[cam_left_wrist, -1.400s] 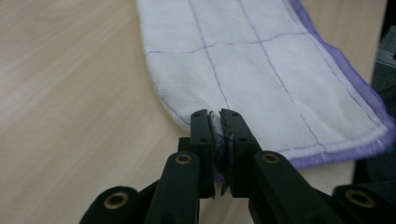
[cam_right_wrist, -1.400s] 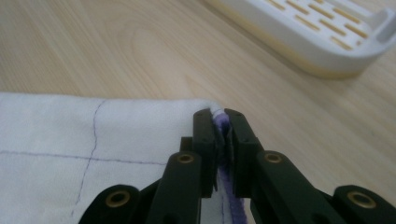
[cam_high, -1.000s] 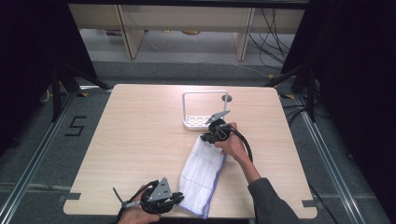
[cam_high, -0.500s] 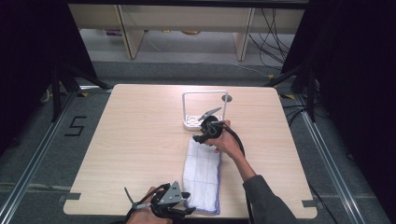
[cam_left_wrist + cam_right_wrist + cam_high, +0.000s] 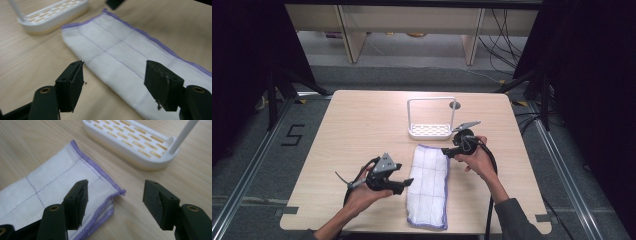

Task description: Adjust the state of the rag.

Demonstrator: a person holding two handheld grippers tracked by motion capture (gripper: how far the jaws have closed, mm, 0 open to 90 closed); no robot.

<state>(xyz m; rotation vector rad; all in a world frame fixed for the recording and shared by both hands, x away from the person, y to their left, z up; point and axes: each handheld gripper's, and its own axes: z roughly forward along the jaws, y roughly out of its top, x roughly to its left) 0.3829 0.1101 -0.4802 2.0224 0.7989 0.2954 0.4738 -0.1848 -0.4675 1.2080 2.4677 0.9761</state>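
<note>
— Largest item first?
— Wooden table (image 5: 362, 125), pale top. On it lay a folded white cloth (image 5: 429, 185) with purple edging, lengthwise toward the person's side, flat, several layers thick at its far corner.
— Next?
— White rack (image 5: 431, 120): a slotted base with a tall hoop handle, just beyond the cloth's far end, apart from it.
— The tools?
— Left gripper (image 5: 404, 184), held beside the cloth's left edge, near its middle. Its jaws had just been opening and stood wide, with nothing pinched; the cloth lay beneath and past them.
— And the other?
— Right gripper (image 5: 447, 151), at the cloth's far right corner. Jaws likewise just opened, wide apart, above that corner and gripping nothing.
</note>
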